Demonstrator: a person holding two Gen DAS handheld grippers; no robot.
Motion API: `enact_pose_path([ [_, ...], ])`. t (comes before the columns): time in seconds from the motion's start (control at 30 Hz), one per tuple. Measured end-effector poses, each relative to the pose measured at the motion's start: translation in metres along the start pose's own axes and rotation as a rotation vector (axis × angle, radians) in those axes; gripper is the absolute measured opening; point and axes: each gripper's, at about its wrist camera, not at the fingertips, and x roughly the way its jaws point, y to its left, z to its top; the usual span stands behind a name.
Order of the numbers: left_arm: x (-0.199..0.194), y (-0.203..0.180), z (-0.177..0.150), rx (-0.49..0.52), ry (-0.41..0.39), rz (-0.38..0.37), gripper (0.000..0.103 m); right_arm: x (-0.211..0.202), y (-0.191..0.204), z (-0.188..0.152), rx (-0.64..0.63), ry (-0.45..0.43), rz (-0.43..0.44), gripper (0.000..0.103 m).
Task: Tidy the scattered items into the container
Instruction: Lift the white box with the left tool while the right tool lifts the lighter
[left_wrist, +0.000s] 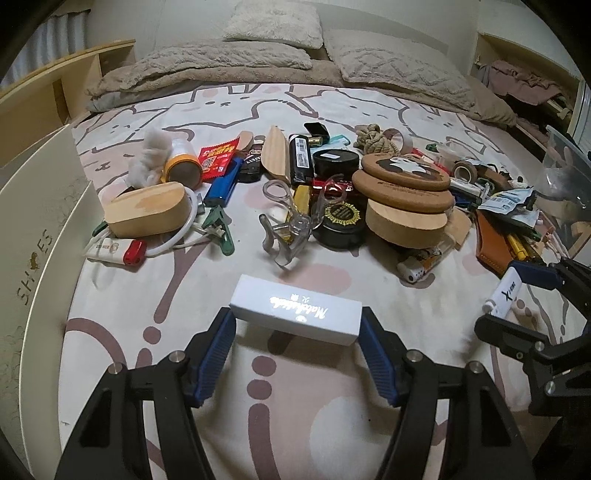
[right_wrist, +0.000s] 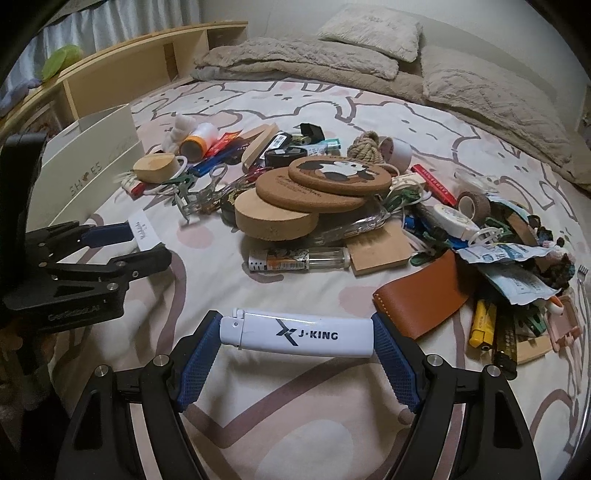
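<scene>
Clamped endwise in the left gripper – a white box; in the right gripper, a white lighter – clutter at twelve o'clock, cream container at nine

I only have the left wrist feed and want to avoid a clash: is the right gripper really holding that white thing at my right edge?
Observer: Yes. The right gripper clamps a white lighter end to end between its pads.
Operator: Any marking on it?
Observer: J-KING is printed along its side.
Operator: What's hidden behind the cork coasters?
Observer: A long red box lies on the sheet to the right of the cork coasters.
</scene>
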Motion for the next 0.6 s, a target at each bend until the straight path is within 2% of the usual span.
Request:
enact_pose_path([
  [0.6,-0.039,0.006,0.001,-0.025,-0.073,-0.023,0.067,-0.032,0.003,0.009,-0.004,-0.109,-0.026,0.081],
])
